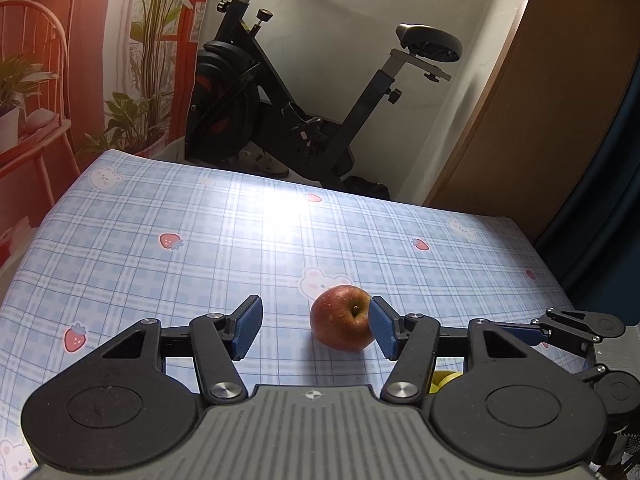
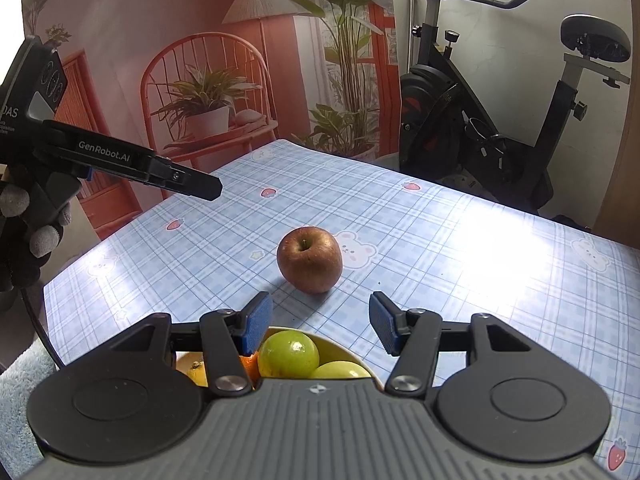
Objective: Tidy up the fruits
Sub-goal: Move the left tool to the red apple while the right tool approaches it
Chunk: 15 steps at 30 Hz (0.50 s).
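A red apple (image 1: 340, 322) (image 2: 310, 260) stands alone, stem up, on the blue plaid tablecloth (image 2: 460, 248). My left gripper (image 1: 316, 316) is open. In its own view the apple shows beside its right pad (image 1: 384, 330). The right wrist view shows that gripper (image 2: 200, 186) hanging well left of the apple and above the table, with nothing in it. My right gripper (image 2: 320, 308) is open too and hovers over a yellow bowl (image 2: 344, 350) just short of the apple. The bowl holds green round fruits (image 2: 288, 354) and an orange (image 2: 250, 364).
An exercise bike (image 1: 280, 100) stands behind the table's far edge. A brown wooden panel (image 1: 540, 120) rises at the right. A printed backdrop with a chair and plants (image 2: 208, 100) hangs at the left. A gloved hand (image 2: 24, 220) holds the left gripper.
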Tool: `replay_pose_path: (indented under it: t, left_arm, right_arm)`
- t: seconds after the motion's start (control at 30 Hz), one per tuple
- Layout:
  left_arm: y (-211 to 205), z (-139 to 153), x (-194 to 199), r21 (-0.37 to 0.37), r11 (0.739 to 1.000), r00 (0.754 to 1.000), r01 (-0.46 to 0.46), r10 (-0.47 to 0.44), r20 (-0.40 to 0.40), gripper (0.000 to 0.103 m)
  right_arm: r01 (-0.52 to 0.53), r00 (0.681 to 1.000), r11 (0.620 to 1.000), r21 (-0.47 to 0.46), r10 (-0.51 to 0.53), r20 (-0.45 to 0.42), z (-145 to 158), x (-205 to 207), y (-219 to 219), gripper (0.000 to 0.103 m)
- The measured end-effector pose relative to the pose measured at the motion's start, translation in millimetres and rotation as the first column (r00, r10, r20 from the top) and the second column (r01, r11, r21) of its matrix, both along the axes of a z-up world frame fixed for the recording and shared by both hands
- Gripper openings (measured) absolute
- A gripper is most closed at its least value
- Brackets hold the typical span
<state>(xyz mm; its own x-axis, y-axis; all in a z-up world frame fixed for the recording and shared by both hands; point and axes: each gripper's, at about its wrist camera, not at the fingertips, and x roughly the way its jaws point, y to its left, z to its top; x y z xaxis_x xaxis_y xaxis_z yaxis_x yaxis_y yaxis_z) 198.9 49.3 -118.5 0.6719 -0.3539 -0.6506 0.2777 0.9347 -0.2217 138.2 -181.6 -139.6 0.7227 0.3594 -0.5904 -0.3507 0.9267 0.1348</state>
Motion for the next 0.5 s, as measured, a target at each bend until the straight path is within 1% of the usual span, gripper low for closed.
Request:
replay_pose_path:
  t: [0.17,0.23,0.4,0.5]
  left_arm:
    - [-2,-6,3,0.044,0.999,1.000,0.017,-0.018,0.022,0.061]
    - [-3,-7,6,0.050,0.999,0.999,0.022,-0.023,0.033,0.061]
    - [-4,-9,17,0.017,1.000,1.000,0.018,-0.018,0.017,0.061]
    - [-6,-11,22,0.022,0.999,0.999,0.026,-0.026,0.019,0.061]
  right_arm:
    - [-0.011,1.000,1.000,-0.020,0.012,0.010,-2,14,3,0.058]
    - [-0.018,1.000,0.999,-0.029,0.018,0.007,-3,21,3,0.058]
    - [-0.052,0.999,0.997,-0.060,0.052,-0.004,-7,36,8,0.058]
    - [-0.070,0.998,0.995,-0.068,0.069,-0.012,-10,45,12,0.058]
